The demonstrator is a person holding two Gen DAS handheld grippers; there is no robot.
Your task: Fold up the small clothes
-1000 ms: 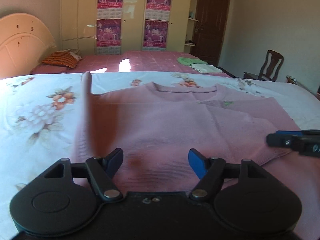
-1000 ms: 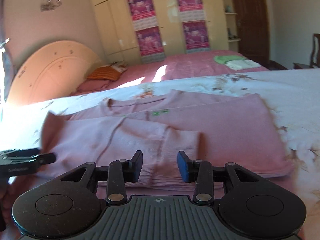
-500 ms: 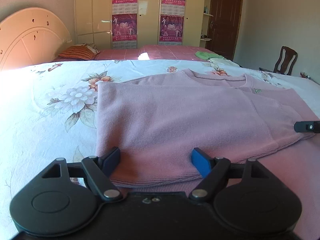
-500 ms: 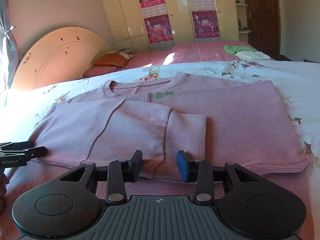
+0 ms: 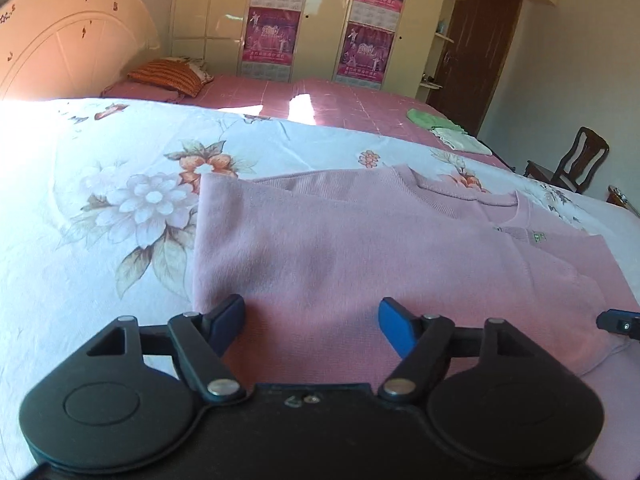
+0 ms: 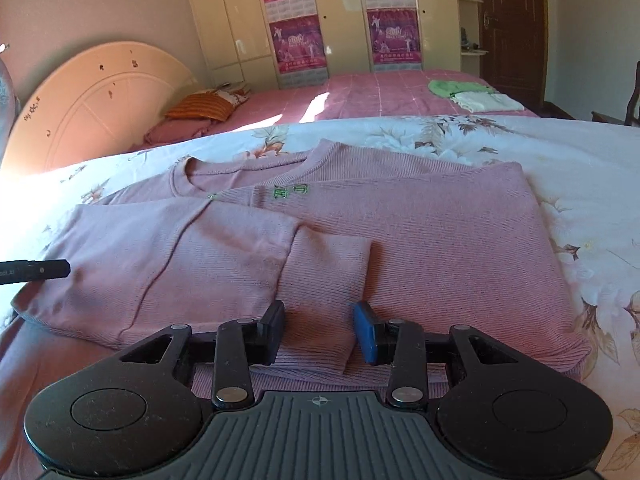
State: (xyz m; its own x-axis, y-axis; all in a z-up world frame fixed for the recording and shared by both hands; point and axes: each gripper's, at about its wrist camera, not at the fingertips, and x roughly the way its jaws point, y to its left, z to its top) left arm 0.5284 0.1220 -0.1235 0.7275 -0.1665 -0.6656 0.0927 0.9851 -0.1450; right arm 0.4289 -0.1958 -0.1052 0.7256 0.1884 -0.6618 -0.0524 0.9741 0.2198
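Sweater [image 6: 400,248] lies flat beneath both tools' open tips.

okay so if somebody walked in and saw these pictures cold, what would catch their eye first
Most likely the pink sweater, lying flat and partly folded on the floral bedspread, with one sleeve laid across its front. Next, the two black grippers hovering at its near edge: the left gripper with jaws wide and the right gripper narrower, neither gripping cloth. Behind, purple posters stand out on the cream wardrobe.
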